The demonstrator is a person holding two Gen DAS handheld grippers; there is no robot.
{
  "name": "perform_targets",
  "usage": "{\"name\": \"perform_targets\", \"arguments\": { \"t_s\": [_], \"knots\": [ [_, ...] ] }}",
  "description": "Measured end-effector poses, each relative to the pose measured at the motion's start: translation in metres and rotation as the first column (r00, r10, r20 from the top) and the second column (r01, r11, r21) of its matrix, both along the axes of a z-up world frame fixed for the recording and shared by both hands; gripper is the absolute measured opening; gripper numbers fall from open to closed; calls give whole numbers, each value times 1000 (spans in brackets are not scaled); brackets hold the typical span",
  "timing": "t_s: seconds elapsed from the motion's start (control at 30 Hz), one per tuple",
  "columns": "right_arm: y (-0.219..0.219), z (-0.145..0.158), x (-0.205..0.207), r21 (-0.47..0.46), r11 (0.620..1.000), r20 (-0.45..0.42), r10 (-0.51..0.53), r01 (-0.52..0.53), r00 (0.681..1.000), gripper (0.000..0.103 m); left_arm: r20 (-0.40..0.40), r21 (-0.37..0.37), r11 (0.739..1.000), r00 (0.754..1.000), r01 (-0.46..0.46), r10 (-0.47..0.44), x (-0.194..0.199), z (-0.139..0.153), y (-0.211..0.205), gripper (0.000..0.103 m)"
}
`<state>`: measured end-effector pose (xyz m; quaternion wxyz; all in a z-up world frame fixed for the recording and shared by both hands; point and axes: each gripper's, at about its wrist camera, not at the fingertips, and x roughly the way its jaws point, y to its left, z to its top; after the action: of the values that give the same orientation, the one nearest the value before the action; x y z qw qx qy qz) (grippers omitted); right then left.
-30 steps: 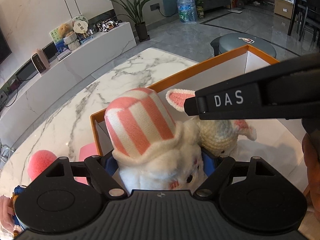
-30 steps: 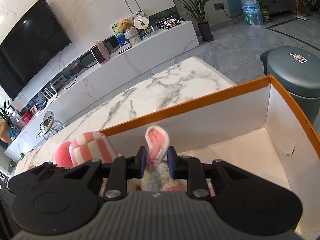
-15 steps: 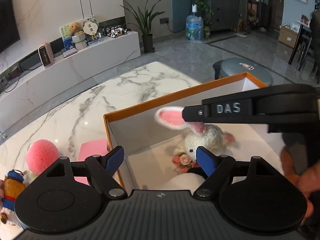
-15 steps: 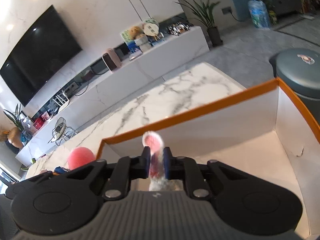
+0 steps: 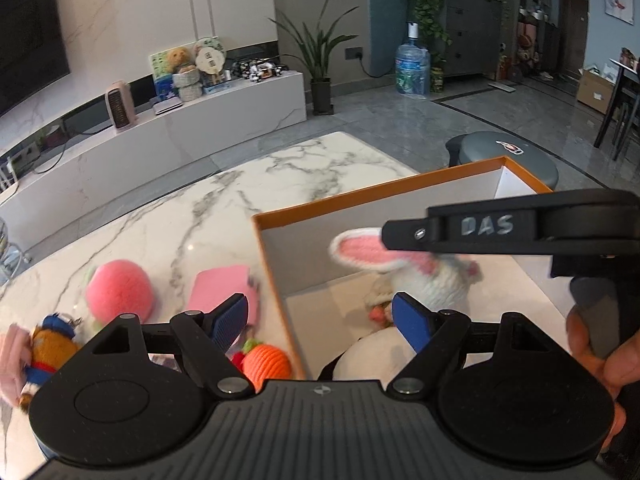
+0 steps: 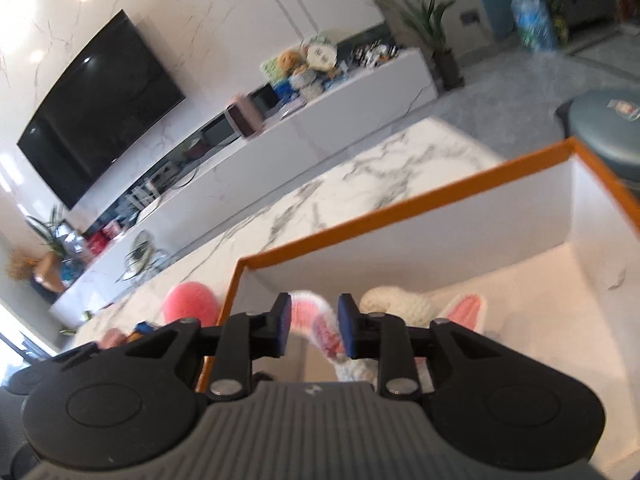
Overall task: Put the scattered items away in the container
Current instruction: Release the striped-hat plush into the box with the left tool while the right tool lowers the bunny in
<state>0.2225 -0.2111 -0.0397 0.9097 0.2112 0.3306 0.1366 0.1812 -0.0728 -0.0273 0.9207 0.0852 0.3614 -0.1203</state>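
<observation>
The orange-rimmed white box [image 5: 360, 196] sits on the marble table; it also shows in the right wrist view [image 6: 400, 204]. A crocheted white bunny [image 5: 432, 280] with pink ears lies inside it, and a white plush [image 5: 372, 348] lies below it. My left gripper [image 5: 320, 320] is open and empty over the box's left wall. My right gripper [image 6: 312, 328] is open, its pads apart on either side of the bunny's ear [image 6: 316, 320]. In the left wrist view its black finger [image 5: 480, 228] crosses above the bunny.
On the table left of the box lie a pink pompom [image 5: 118, 296], a pink pad [image 5: 220, 288], an orange crocheted carrot [image 5: 266, 364] and a small doll [image 5: 48, 348]. A grey stool [image 5: 504, 152] stands beyond the box. The TV cabinet runs behind the table.
My left gripper let the striped-hat plush drop into the box and swung left, open. My right gripper opened off the bunny's ear; the bunny sank into the box.
</observation>
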Motion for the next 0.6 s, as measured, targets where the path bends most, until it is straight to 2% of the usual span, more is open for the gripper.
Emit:
{"name": "perform_targets", "arguments": {
  "t_s": [0.03,0.1,0.33,0.43,0.6],
  "knots": [
    [-1,1,-2,-1,1000,2,-7,7,1000,38,0,-5,1000,1000,-10,10,-2,1,3,94],
    [-3,3,-7,-12,999,4,-30,30,1000,38,2,-14,999,1000,-31,31,-7,4,10,94],
    [-4,11,-26,-115,981,29,-151,153,988,75,5,-52,994,995,-100,101,-25,11,32,94],
    [0,9,-23,-168,971,11,-172,171,985,76,-1,-68,990,993,-121,121,-30,13,39,94],
    [1,8,-23,-213,957,5,-199,196,980,76,-4,-55,988,989,-145,145,-38,13,47,94]
  ]
}}
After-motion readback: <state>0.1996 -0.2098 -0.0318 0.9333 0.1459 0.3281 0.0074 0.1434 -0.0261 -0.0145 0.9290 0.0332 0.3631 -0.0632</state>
